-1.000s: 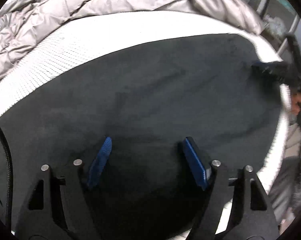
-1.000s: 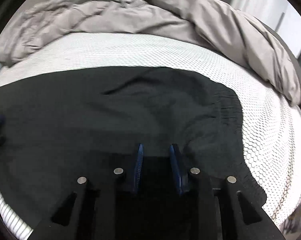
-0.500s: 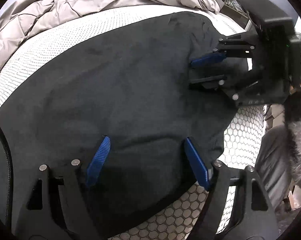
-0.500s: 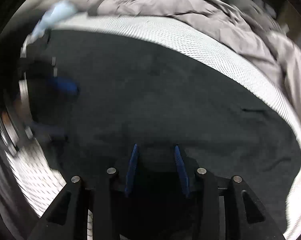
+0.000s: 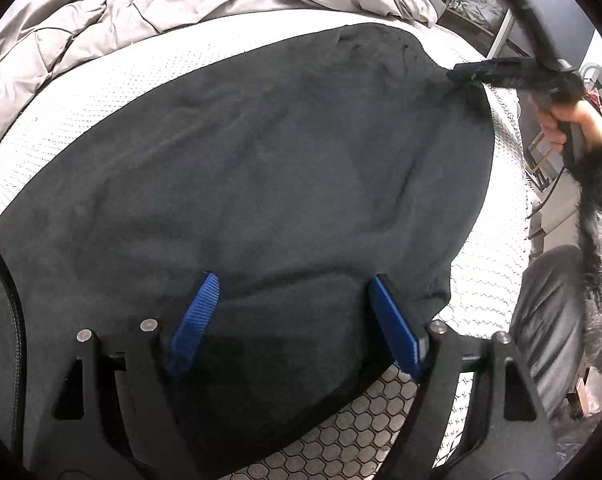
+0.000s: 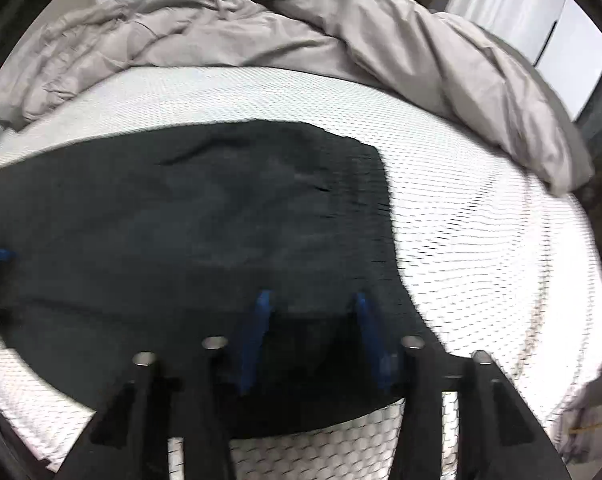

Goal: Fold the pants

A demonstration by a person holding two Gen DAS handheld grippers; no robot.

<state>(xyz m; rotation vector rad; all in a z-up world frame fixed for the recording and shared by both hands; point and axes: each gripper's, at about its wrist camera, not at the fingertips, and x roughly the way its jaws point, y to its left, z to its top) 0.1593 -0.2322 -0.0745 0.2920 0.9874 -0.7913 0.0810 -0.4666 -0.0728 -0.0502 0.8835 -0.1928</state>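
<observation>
Dark grey pants (image 5: 261, 168) lie spread flat on the white mesh mattress (image 5: 101, 92); they also show in the right wrist view (image 6: 205, 232). My left gripper (image 5: 293, 284) is open, its blue-padded jaws wide apart just above the near edge of the pants, holding nothing. My right gripper (image 6: 311, 298) is open over the pants' near edge by the waistband end. It also shows in the left wrist view (image 5: 467, 74), at the far right corner of the pants, held by a hand.
A rumpled grey duvet (image 6: 261, 40) is piled along the far side of the mattress (image 6: 481, 220). Bare mattress lies right of the pants. Shelving and clutter (image 5: 477, 4) stand beyond the bed's right edge. The person's grey-clad legs (image 5: 549, 320) are at the right.
The right gripper swung across the pants toward the left gripper, then back out to the far right corner, and its jaws have opened wider. The left gripper stayed open.
</observation>
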